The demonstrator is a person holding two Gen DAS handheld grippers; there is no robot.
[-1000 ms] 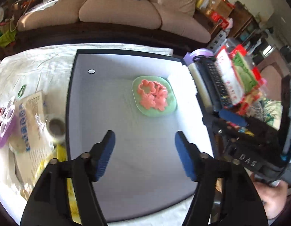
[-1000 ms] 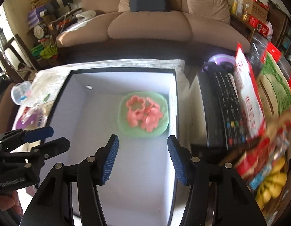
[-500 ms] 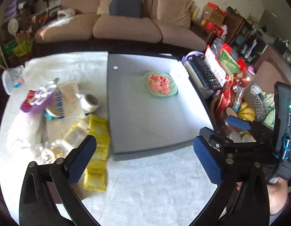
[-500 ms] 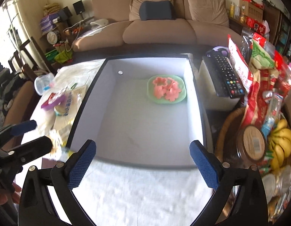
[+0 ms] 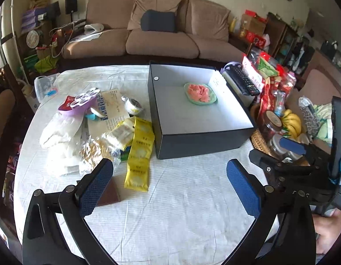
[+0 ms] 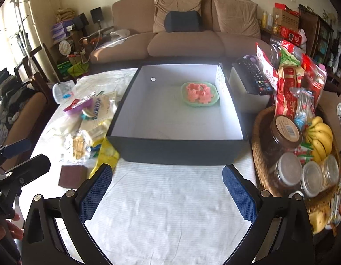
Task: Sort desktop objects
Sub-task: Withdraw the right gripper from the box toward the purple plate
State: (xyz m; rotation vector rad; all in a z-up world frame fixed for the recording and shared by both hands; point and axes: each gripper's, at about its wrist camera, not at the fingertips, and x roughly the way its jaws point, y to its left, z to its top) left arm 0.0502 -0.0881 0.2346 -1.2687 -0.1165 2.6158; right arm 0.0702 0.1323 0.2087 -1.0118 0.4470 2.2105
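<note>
A black box (image 5: 201,142) (image 6: 177,152) with a white inside stands on the table. In it lies a green dish with pink flower shapes (image 5: 200,93) (image 6: 199,93). Loose objects lie left of the box: yellow sachets (image 5: 139,154), a purple tray (image 5: 81,103) (image 6: 78,106), a tape roll (image 5: 132,106), a printed booklet (image 5: 110,108), a clear snack bag (image 5: 97,152) and a brown wallet (image 5: 108,193) (image 6: 72,175). My left gripper (image 5: 170,187) is open and empty above the front of the table. My right gripper (image 6: 167,192) is open and empty in front of the box.
A wicker basket (image 6: 258,154) with jars, bananas and snack bags stands right of the box. A remote control (image 6: 252,77) lies on a white container behind it. White cloth (image 5: 60,137) and a clear plastic tub (image 5: 44,84) lie at the left. A sofa stands behind the table.
Both grippers have pulled back out of the box toward the table's front and opened wider. The box and the clutter left of it now show in full.
</note>
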